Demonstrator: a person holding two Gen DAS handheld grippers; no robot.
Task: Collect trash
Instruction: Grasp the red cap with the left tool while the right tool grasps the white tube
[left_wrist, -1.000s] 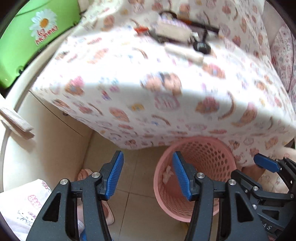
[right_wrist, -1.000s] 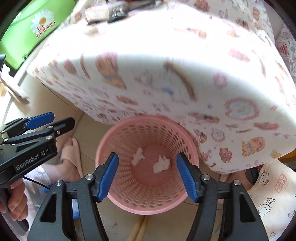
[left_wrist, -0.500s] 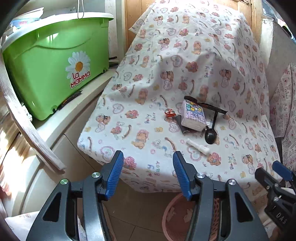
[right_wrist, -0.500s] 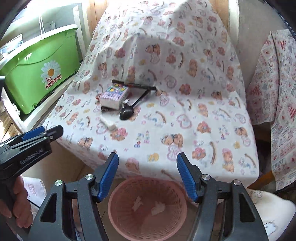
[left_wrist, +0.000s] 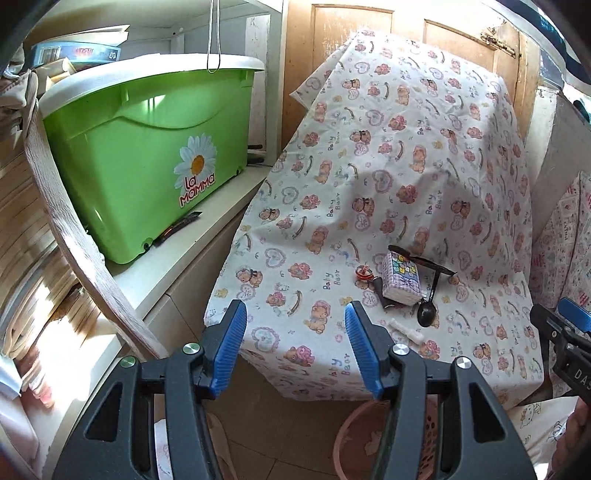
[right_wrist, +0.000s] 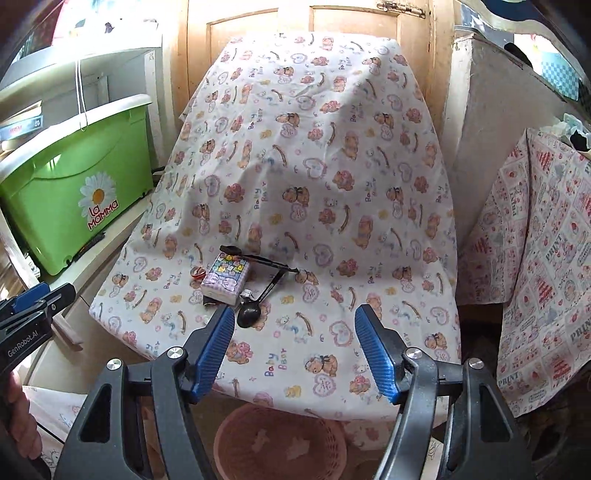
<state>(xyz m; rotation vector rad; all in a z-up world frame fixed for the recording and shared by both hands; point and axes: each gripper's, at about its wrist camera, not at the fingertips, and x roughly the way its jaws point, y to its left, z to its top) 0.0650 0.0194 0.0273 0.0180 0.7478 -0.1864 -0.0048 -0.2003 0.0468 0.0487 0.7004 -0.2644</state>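
My left gripper (left_wrist: 295, 334) is open and empty, held in the air before the near edge of a table under a bear-print cloth (left_wrist: 388, 177). My right gripper (right_wrist: 295, 338) is open and empty too, above a pink basket (right_wrist: 236, 428) on the floor. Two white crumpled scraps (right_wrist: 297, 448) lie in the basket. On the cloth lie a patterned tissue pack (right_wrist: 225, 278), a black spoon (right_wrist: 249, 315), a small red wrapper (right_wrist: 197, 273) and a small white rolled piece (left_wrist: 406, 330). In the left wrist view only part of the basket (left_wrist: 354, 424) shows.
A green lidded bin (left_wrist: 147, 155) sits on a white cabinet left of the table. A wooden door stands behind the table. Another patterned cloth (right_wrist: 546, 258) hangs on the right. A person's hand holds each gripper handle at the frame edges.
Both grippers have risen from just over the basket to table height and tipped up. The view swung from the basket to the tabletop. Both stay open and empty.
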